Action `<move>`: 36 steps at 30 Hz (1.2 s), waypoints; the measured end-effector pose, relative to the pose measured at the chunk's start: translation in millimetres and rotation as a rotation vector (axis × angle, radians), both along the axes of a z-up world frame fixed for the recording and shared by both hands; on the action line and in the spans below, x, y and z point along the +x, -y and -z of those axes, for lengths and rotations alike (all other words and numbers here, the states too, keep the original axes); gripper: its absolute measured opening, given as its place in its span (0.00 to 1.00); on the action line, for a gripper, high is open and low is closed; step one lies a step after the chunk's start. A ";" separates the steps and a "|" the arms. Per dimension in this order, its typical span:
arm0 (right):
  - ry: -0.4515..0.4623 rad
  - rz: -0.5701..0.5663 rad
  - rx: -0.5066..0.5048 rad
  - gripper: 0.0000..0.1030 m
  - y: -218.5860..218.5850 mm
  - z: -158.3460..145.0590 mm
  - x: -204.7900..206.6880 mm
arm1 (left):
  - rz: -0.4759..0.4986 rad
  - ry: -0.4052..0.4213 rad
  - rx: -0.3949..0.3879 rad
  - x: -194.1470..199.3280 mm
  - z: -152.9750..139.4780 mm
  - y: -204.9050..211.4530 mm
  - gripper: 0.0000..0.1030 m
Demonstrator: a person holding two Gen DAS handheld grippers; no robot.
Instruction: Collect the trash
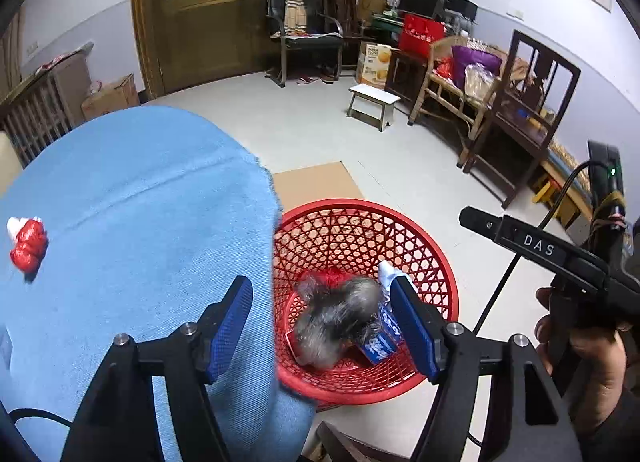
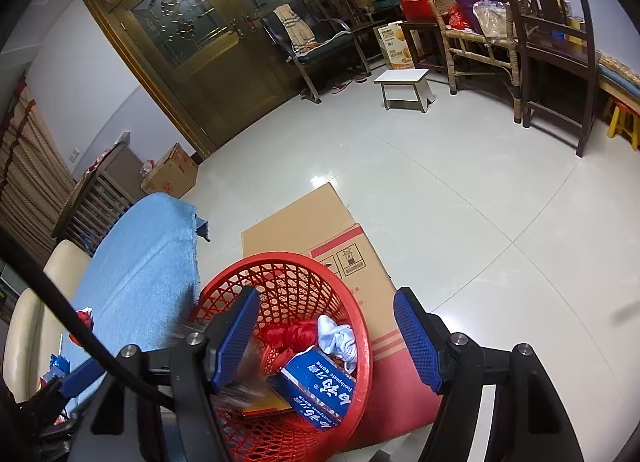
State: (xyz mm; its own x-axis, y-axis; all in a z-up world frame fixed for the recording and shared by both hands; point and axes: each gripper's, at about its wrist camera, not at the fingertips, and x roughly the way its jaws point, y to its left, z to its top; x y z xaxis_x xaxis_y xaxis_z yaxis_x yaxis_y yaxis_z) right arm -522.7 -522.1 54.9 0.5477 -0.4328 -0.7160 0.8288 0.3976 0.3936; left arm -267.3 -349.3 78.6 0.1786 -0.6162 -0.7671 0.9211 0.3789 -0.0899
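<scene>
**A:** What do I have in front of the left hand-held gripper (image 1: 322,326)?

**B:** From my seat its blue pads stand wide apart with nothing pressed between them. Through the gap I see the red basket (image 1: 432,262) on the floor, just beside the edge of the worktop with the blue cloth (image 1: 152,198). A blurred grey furry clump (image 1: 340,322) sits over the basket's inside, between the pads but not touched by either as far as I can tell.

**A:** And what lies in the basket?

**B:** In the right wrist view I make out a blue toothpaste box (image 2: 316,386) leaning on the basket wall, a white crumpled piece (image 2: 338,336) above it, and a red crumpled wrapper (image 2: 286,334) beside that. The grey clump is only a smear there, by the left finger.

**A:** The right hand-held gripper (image 2: 326,342)?

**B:** Also open, about as wide as the left, holding nothing. It hangs over the near rim of the basket, tilted down. In the left wrist view I see it off to the right with a hand (image 1: 592,346) around its grip.

**A:** Anything left on the worktop?

**B:** One red crumpled wrapper with a white bit (image 1: 27,242) lies on the blue cloth, well apart from the basket. Flat cardboard (image 2: 320,230) lies on the tiled floor under and behind the basket.
</scene>
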 end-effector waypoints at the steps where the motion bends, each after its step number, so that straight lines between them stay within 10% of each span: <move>1: -0.002 -0.002 -0.001 0.71 -1.2 -0.1 1.2 | -0.020 -0.001 -0.014 5.1 -2.8 -6.6 0.70; 36: -0.057 -0.434 -0.026 0.71 -113.6 -7.3 163.5 | -0.860 -0.049 -0.130 211.4 15.5 -270.1 0.70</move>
